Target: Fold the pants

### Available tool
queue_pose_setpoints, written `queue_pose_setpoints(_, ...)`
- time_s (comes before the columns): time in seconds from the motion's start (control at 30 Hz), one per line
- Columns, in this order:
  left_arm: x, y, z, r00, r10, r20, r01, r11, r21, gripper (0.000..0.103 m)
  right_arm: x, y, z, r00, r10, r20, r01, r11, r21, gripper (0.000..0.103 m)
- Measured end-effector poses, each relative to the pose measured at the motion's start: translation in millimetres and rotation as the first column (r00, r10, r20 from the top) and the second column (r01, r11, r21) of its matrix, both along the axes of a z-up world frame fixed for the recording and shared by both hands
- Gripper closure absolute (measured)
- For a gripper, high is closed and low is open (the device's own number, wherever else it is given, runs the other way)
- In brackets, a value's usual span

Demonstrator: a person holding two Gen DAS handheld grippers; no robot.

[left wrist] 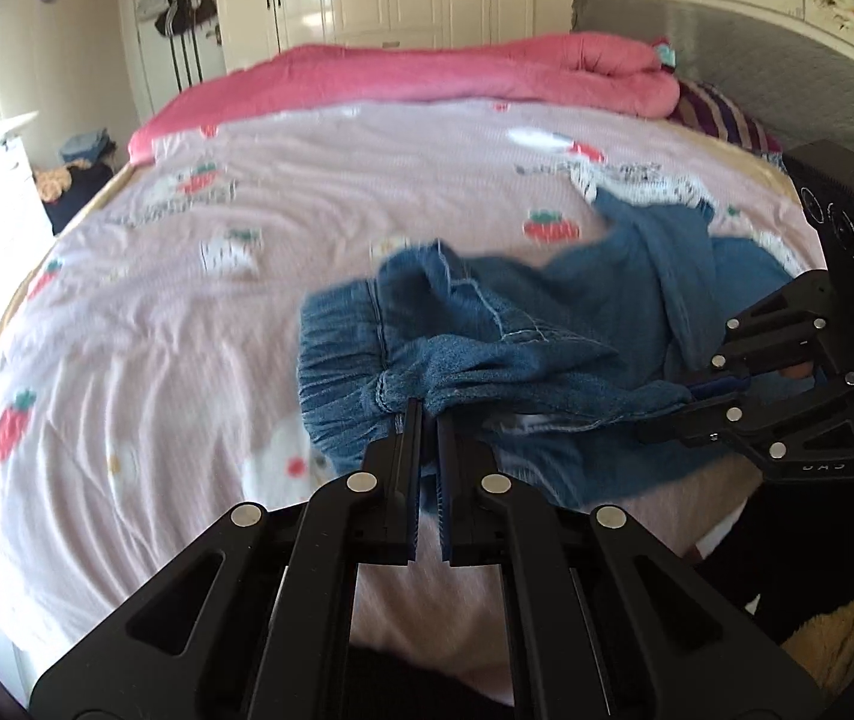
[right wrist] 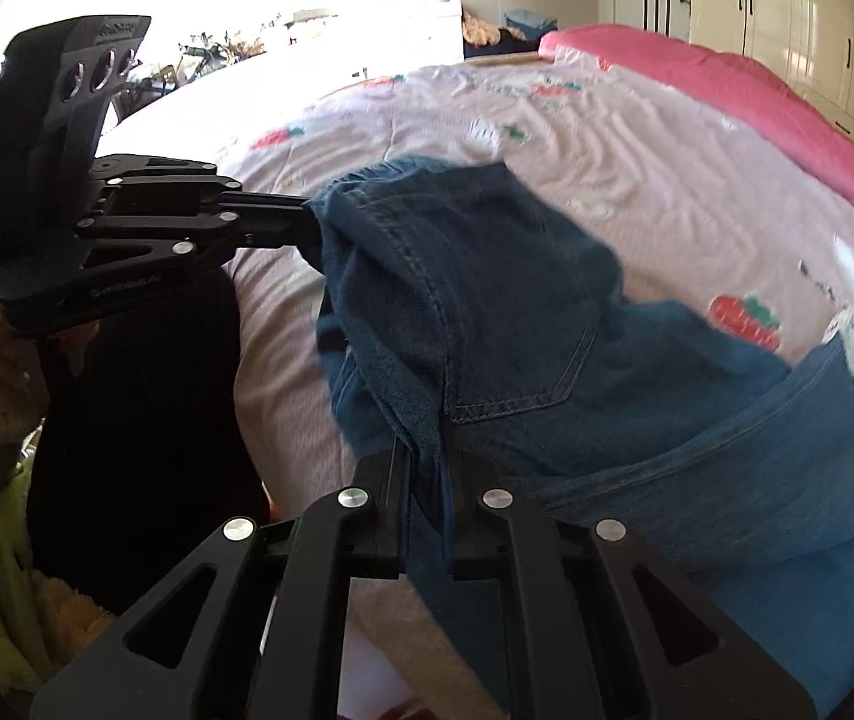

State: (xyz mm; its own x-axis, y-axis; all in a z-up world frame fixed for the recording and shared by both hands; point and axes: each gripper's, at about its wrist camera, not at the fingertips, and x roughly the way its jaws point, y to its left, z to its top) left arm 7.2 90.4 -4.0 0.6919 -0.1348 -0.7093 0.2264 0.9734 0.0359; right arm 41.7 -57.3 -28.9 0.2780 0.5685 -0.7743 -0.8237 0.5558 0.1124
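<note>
While the left gripper (left wrist: 425,414) clamps the denim pants (left wrist: 487,354) at the elastic waistband, the right gripper (right wrist: 427,450) clamps denim between its fingers.

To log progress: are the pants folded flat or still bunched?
Bunched: the pants hang crumpled between both tongs over the bed, one leg trailing.

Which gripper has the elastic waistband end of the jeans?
The left gripper: it pinches the gathered elastic waistband of the jeans. The right gripper clamps plain denim below a back pocket.
</note>
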Motion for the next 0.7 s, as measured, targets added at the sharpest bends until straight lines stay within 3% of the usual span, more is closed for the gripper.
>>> queue_pose_setpoints(0.33, -5, 3, -10, 0.996, 0.03, -0.079, -0.033, 0.999, -0.029, 0.1, 0, 3, -19, 0.999, -0.029, -0.023, 0.029, 1.0, -0.006, 0.091)
queue_pose_setpoints(0.37, -6, 4, -8, 0.996, 0.037, -0.078, -0.039, 0.999, -0.027, 0.09, 0, 3, -19, 0.999, -0.028, -0.027, 0.028, 1.0, -0.003, 0.09)
queue_pose_setpoints(0.4, -9, 5, -5, 0.996, 0.05, -0.075, -0.052, 0.998, -0.02, 0.074, -2, 2, -18, 0.999, -0.026, -0.031, 0.026, 1.0, 0.001, 0.086)
queue_pose_setpoints(0.53, -24, 12, 17, 0.996, 0.083, -0.023, -0.083, 0.997, -0.004, 0.069, -5, 2, -18, 0.998, -0.003, -0.059, 0.005, 1.0, 0.028, 0.067)
queue_pose_setpoints(0.7, -12, -1, 49, 0.997, 0.071, 0.03, -0.069, 0.995, -0.072, 0.056, -13, 1, -12, 0.998, 0.014, -0.056, -0.012, 0.999, 0.035, 0.059)
